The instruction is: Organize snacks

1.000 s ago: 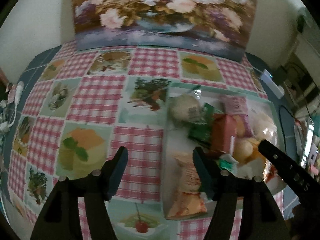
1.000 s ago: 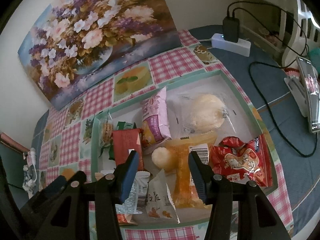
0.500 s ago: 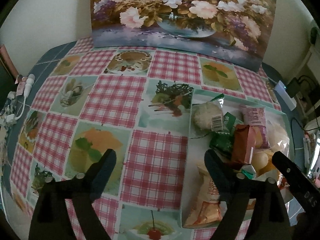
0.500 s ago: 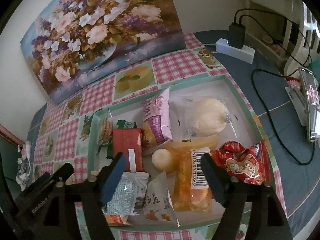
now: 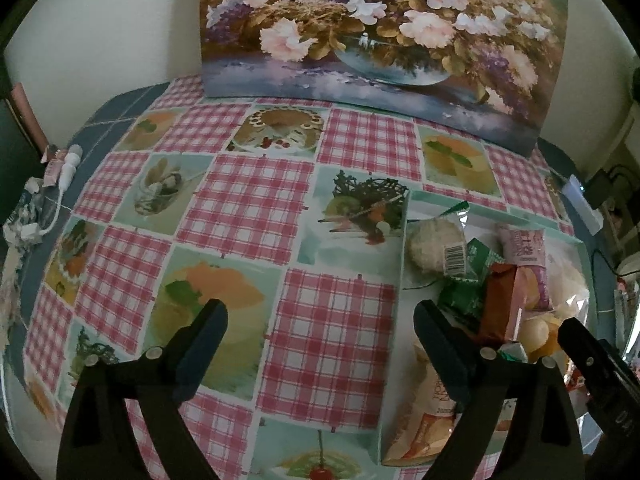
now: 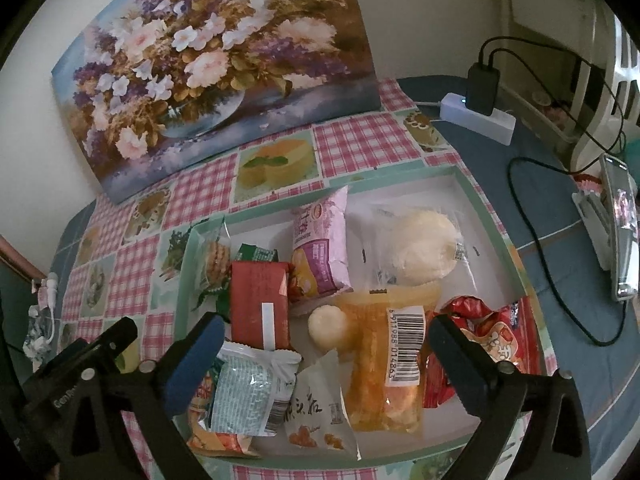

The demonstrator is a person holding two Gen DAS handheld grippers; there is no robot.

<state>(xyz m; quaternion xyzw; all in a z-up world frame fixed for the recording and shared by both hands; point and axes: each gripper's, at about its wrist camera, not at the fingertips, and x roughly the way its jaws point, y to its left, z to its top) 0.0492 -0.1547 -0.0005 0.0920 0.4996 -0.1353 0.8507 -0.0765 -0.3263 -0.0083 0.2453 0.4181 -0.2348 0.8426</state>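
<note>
Left tongs (image 5: 320, 316): jaws wide and just been opening, nothing between them; they hang over the checked tablecloth (image 5: 248, 200) at 9 o'clock of the tray.
Worktop (image 6: 500, 152): blue, covered mostly by the pink checked cloth with dessert pictures.
Flower painting (image 6: 208, 68): leans against the wall at 12 o'clock, its lower edge on the cloth.
Tray (image 6: 520, 272): shallow, white inside with a mint green rim, holding all the snacks; in the left wrist view it lies at 3 o'clock.
Biscuit pack (image 6: 214, 256): clear wrapper, against the tray's 9 o'clock wall.
Red packet (image 6: 260, 304): with a white strip, just beside the biscuit pack, lying over a green packet (image 6: 256, 254).
Silver-green bag (image 6: 248, 396): at 7 o'clock of the tray, on an orange bag (image 6: 212, 440).
White pouch (image 6: 316, 412): with printed characters, at 6 o'clock.
Pink bag (image 6: 320, 248): at 12 o'clock, tilted.
Small round bun (image 6: 326, 326): mid tray, touching the orange barcode pack (image 6: 384, 364).
Large wrapped bun (image 6: 424, 248): at 1 o'clock.
Red crinkled bag (image 6: 496, 336): at 4 o'clock, against the tray wall.
Right tongs (image 6: 324, 342): jaws at their widest and just been opening, gripping nothing; they hover over the tray's near half, the small bun and barcode pack seen between the fingers.
Power strip (image 6: 476, 120): white, black charger plugged in, at 2 o'clock.
Phone (image 6: 620, 236): propped on a stand at 3 o'clock, well apart from the tray.
</note>
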